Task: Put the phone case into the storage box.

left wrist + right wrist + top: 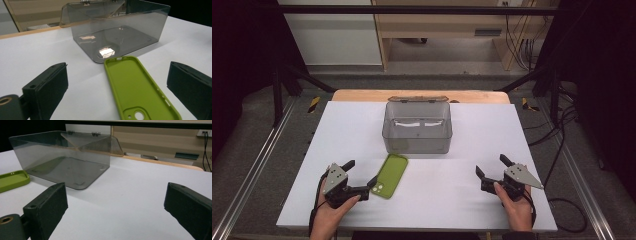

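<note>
Lying flat between the wide-spread jaws of the left claw (360, 176): green phone case (136, 87), just short of the clear box (417, 127). Right claw (492, 167) gaping wide, holding nothing. Probably risking thin case sliding across the tabletop (452, 190) under closing jaws.

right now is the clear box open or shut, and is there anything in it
Open and empty: the box has its lid swung back behind the far rim, and its bare floor shows through the top. The green phone case lies outside it.
</note>
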Action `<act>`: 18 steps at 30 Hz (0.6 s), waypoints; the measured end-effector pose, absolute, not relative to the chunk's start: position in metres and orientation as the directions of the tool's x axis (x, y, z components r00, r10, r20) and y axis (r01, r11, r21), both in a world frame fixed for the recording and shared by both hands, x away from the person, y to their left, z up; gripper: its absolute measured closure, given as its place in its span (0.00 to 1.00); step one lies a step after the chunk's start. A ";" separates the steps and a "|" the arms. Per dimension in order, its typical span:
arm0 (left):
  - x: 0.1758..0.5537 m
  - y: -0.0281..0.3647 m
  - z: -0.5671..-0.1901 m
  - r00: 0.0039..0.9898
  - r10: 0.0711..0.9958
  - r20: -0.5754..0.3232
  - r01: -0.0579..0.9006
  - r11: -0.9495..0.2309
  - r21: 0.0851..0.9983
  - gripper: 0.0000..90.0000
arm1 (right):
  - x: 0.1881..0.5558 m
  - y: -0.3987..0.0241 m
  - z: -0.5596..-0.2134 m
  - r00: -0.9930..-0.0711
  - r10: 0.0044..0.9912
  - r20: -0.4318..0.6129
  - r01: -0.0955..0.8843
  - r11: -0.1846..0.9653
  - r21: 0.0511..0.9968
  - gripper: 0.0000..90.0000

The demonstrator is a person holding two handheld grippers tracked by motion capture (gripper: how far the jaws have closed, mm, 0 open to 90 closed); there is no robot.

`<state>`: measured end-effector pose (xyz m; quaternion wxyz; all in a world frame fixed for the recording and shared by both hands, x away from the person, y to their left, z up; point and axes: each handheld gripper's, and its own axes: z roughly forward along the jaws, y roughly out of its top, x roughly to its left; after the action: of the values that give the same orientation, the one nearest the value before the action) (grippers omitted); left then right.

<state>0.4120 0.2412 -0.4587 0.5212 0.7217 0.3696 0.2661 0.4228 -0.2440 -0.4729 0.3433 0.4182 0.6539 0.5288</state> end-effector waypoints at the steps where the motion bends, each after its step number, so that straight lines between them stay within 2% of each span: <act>1: 0.413 0.239 -0.458 0.587 0.810 0.001 0.267 -0.194 0.944 0.05 | 0.423 -0.244 -0.473 -0.414 0.910 -0.007 0.184 0.091 0.979 0.06; 7: 0.419 0.223 -0.447 0.609 0.793 -0.004 0.329 -0.247 0.911 0.09 | 0.424 -0.243 -0.474 -0.413 0.911 -0.006 0.204 0.099 0.974 0.05; 11: 0.425 0.213 -0.441 0.634 0.773 0.004 0.356 -0.297 0.886 0.24 | 0.424 -0.242 -0.475 -0.413 0.910 -0.013 0.210 0.110 0.971 0.05; 12: 0.427 0.210 -0.440 0.637 0.771 0.009 0.362 -0.310 0.879 0.24 | 0.424 -0.242 -0.475 -0.413 0.911 -0.011 0.213 0.108 0.971 0.05; 13: 0.428 0.208 -0.438 0.643 0.766 0.013 0.368 -0.323 0.872 0.28 | 0.424 -0.242 -0.475 -0.414 0.910 -0.013 0.214 0.111 0.971 0.05; 14: 0.429 0.206 -0.437 0.652 0.758 0.017 0.370 -0.338 0.866 0.41 | 0.424 -0.242 -0.475 -0.413 0.911 -0.010 0.214 0.108 0.971 0.05; 16: 0.431 0.202 -0.436 0.672 0.740 0.022 0.377 -0.368 0.850 0.45 | 0.425 -0.242 -0.475 -0.414 0.910 -0.009 0.213 0.107 0.971 0.05; 17: 0.431 0.200 -0.436 0.681 0.732 0.024 0.381 -0.381 0.842 0.51 | 0.425 -0.242 -0.475 -0.415 0.910 -0.010 0.212 0.108 0.971 0.05; 18: 0.432 0.198 -0.437 0.689 0.724 0.028 0.382 -0.395 0.835 0.60 | 0.425 -0.242 -0.475 -0.415 0.910 -0.010 0.212 0.107 0.971 0.05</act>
<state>0.4319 0.1976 -0.4372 0.4314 0.8113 0.3409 0.1986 0.4249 -0.2423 -0.4749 0.3373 0.4230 0.6632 0.5172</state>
